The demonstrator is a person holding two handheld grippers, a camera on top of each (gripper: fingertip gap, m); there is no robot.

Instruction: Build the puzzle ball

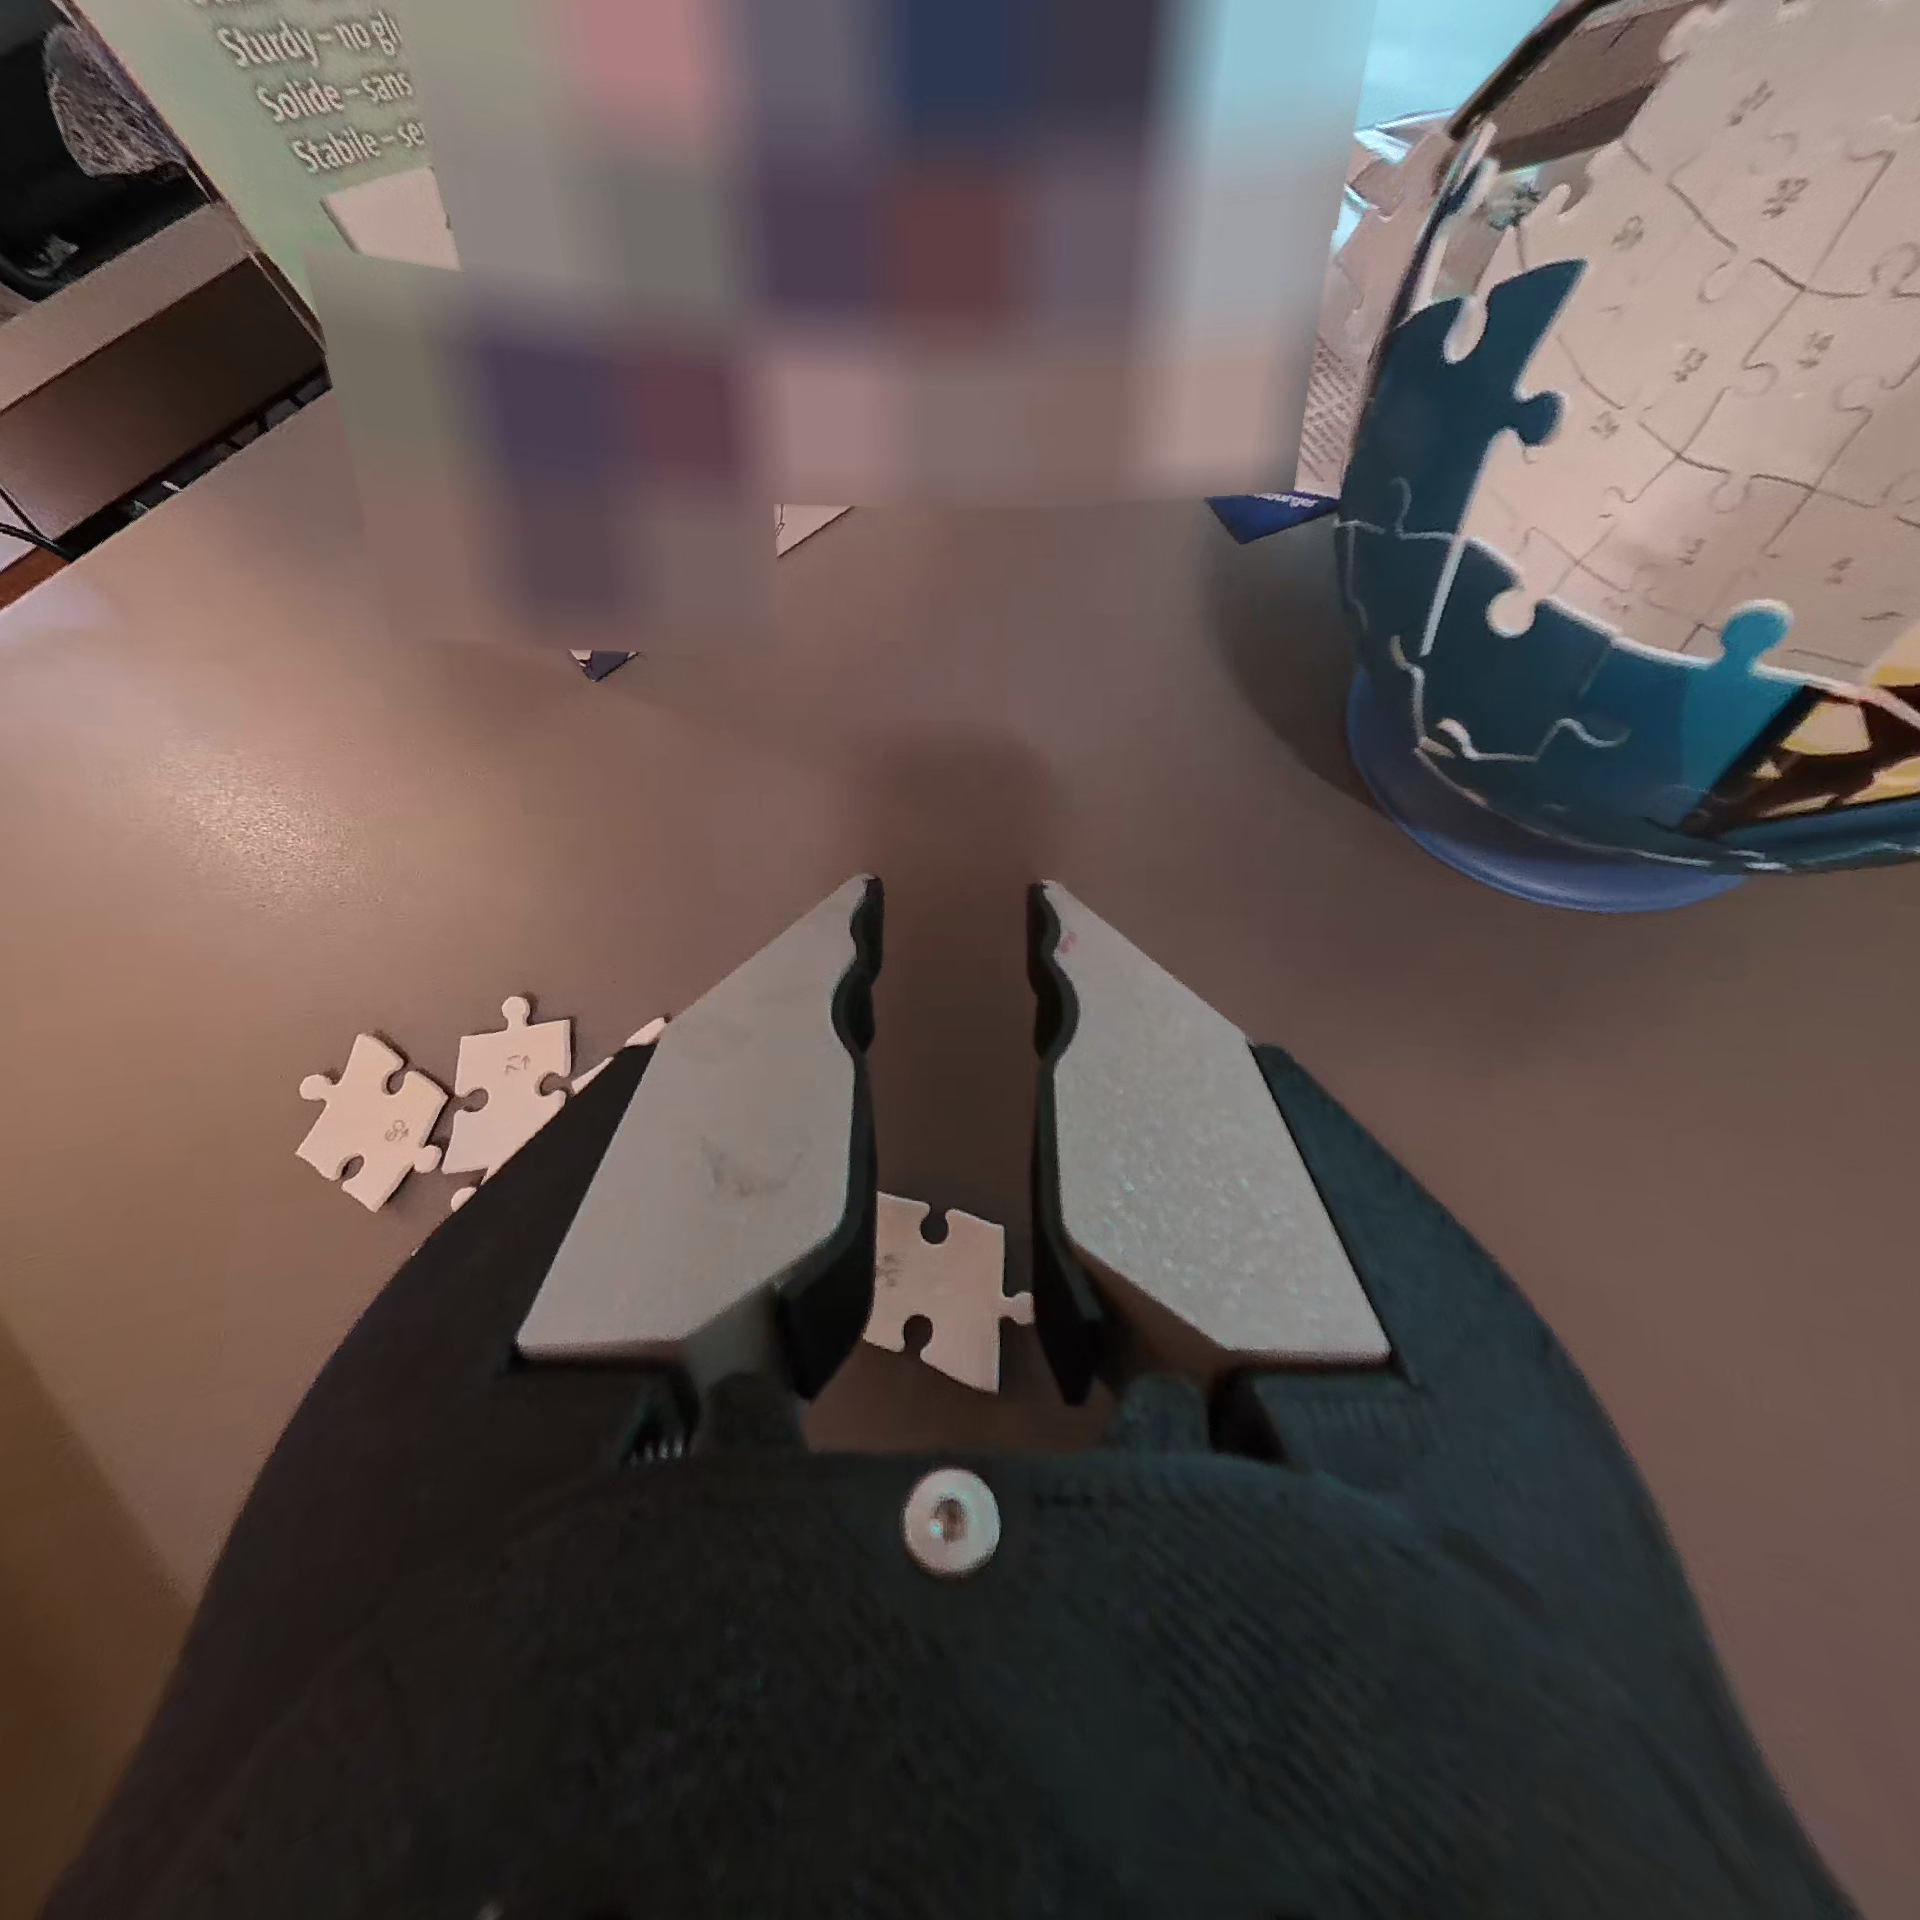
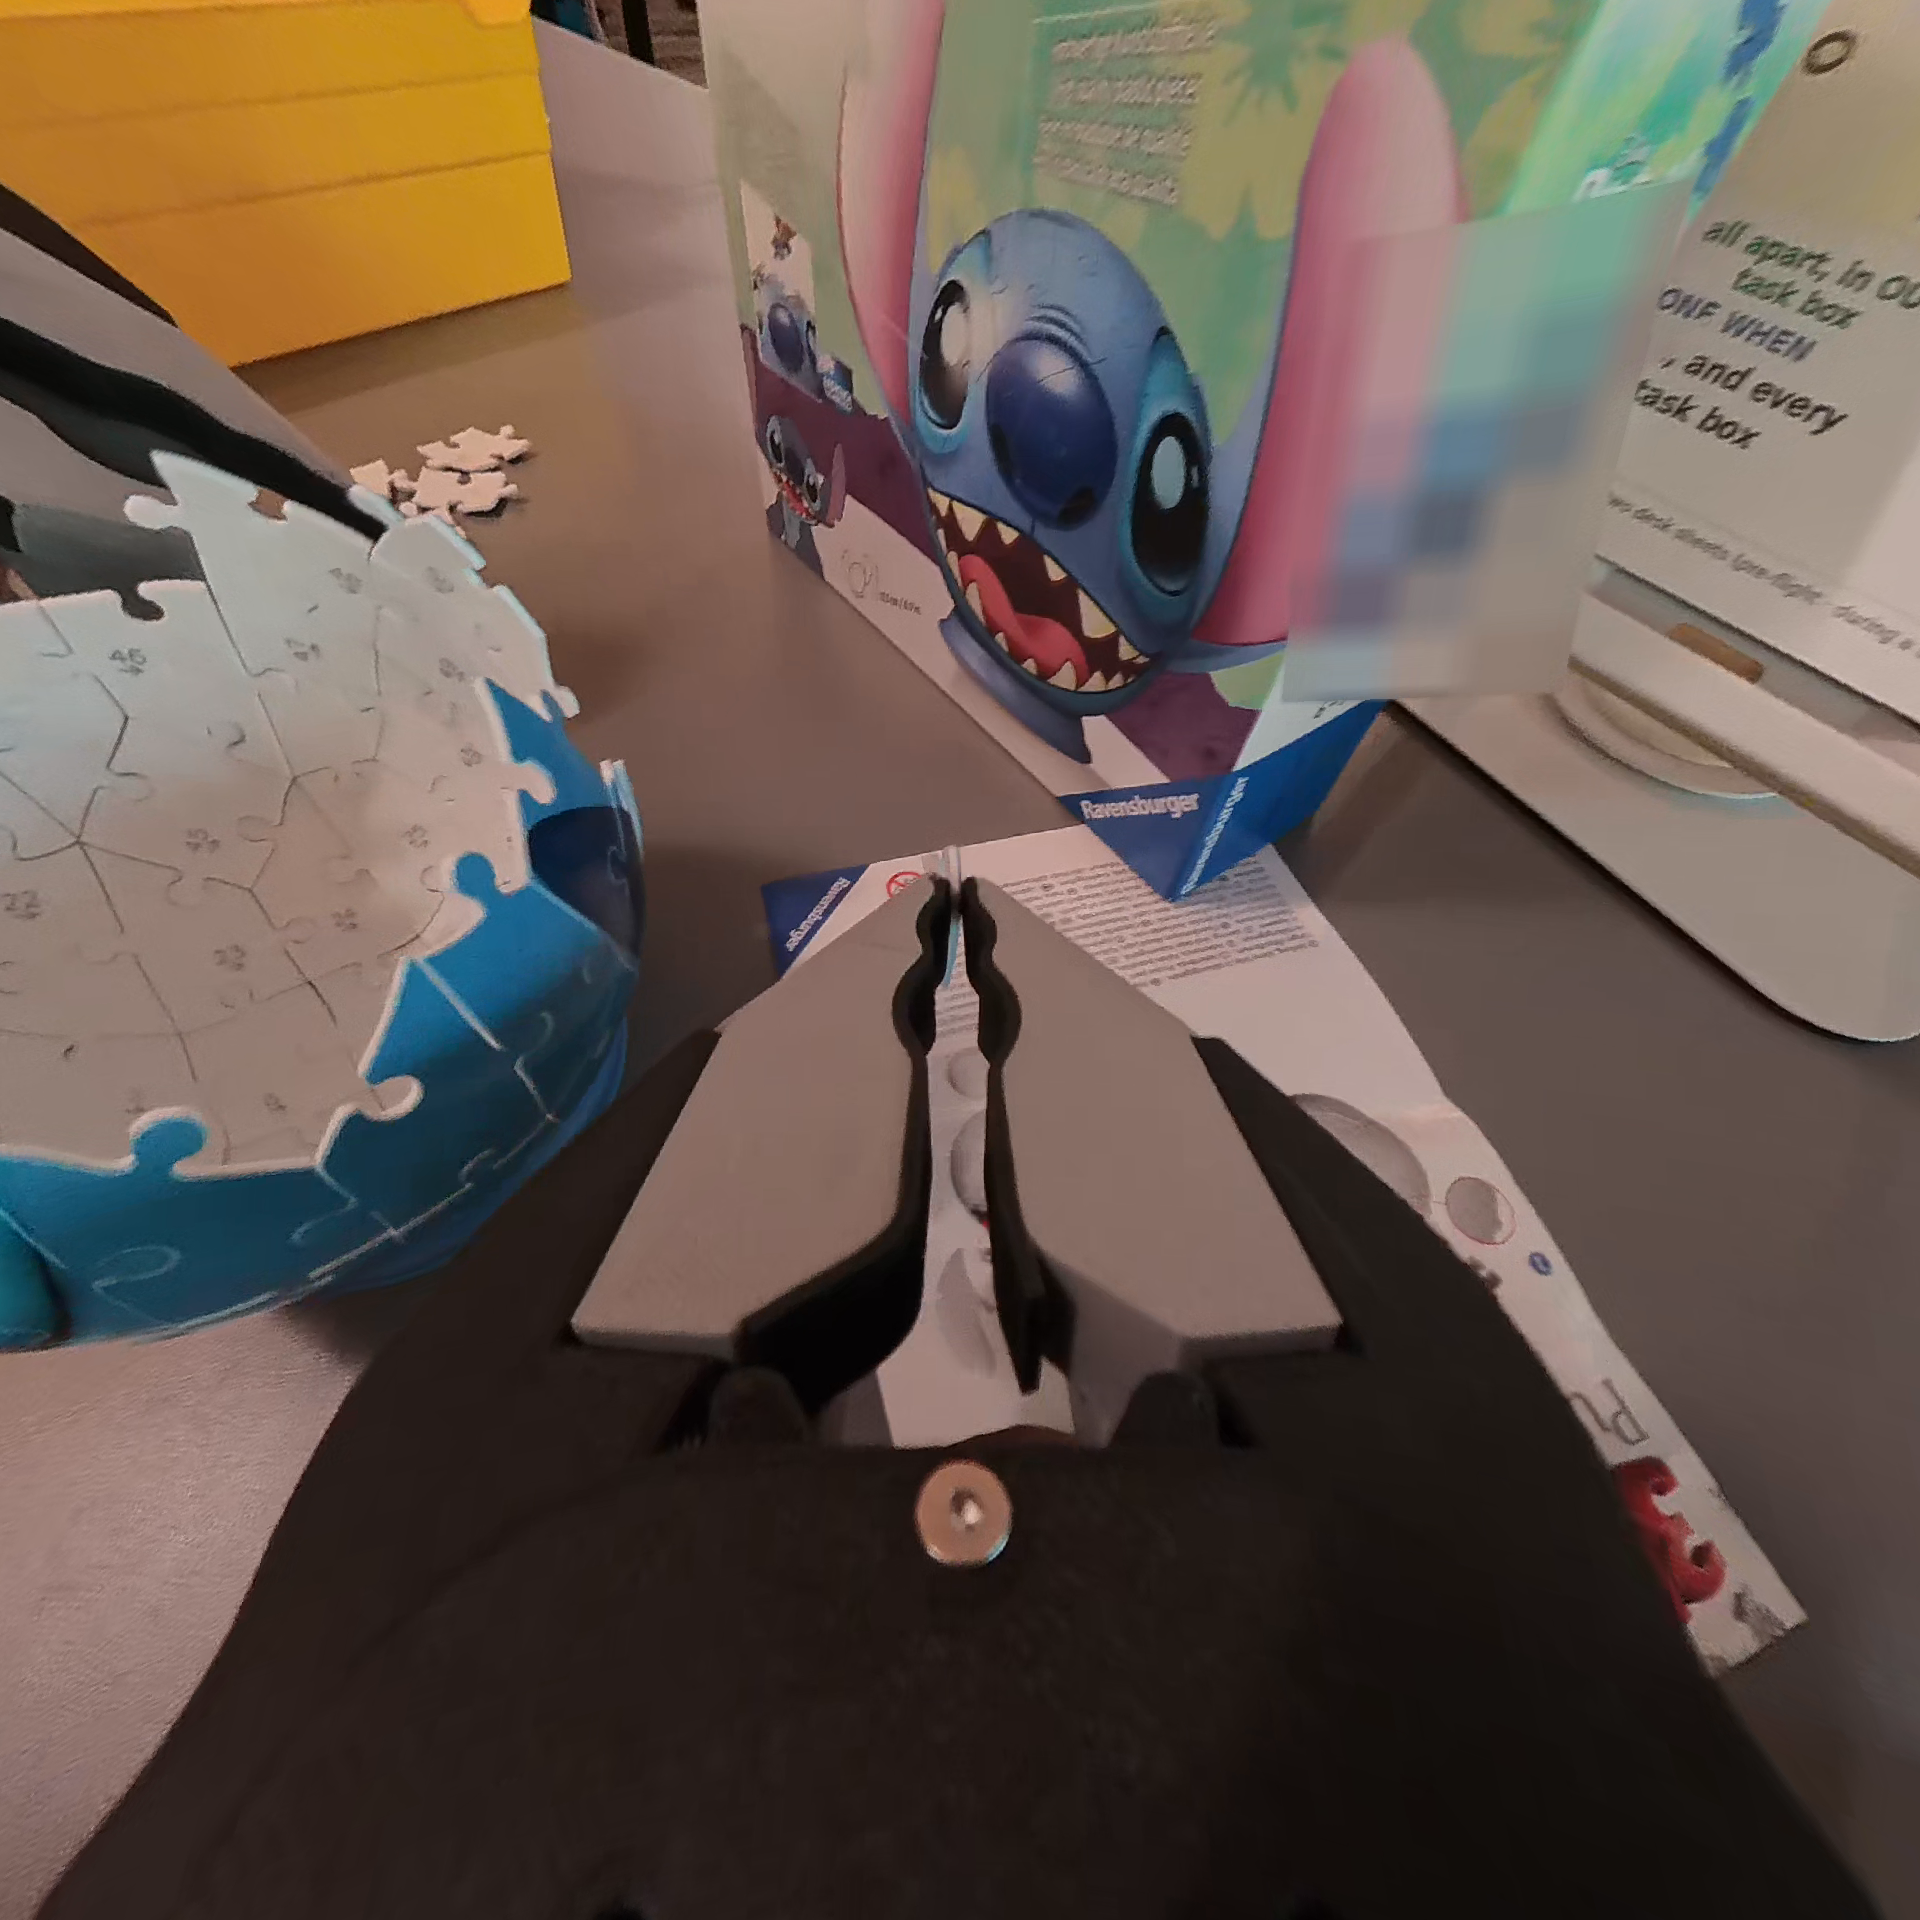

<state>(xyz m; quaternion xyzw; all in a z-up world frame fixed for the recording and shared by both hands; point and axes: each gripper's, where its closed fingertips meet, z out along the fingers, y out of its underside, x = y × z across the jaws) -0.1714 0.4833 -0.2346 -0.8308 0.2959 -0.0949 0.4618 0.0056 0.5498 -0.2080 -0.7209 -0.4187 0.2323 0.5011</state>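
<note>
The half-built puzzle ball (image 1: 1704,436) stands on a blue ring stand (image 1: 1558,873) at the right, its blue outer face low and the white numbered inside showing. It also shows at the left of the right wrist view (image 2: 260,883). My left gripper (image 1: 954,896) is open and empty above the table. A loose white piece (image 1: 940,1288) lies on the table under the gap between its fingers, and two more pieces (image 1: 374,1132) lie to the left. My right gripper (image 2: 951,896) is shut on a thin puzzle piece (image 2: 951,868), seen edge-on at its tips, to the right of the ball.
The picture puzzle box (image 2: 1039,416) stands behind my right gripper, with an instruction sheet (image 2: 1195,956) flat on the grey table beneath it. A yellow box (image 2: 281,156) is at the far left, a white device (image 2: 1714,852) at the right. More loose pieces (image 2: 457,468) lie behind the ball. The left gripper's tips are roughly 20 centimetres from the right gripper's.
</note>
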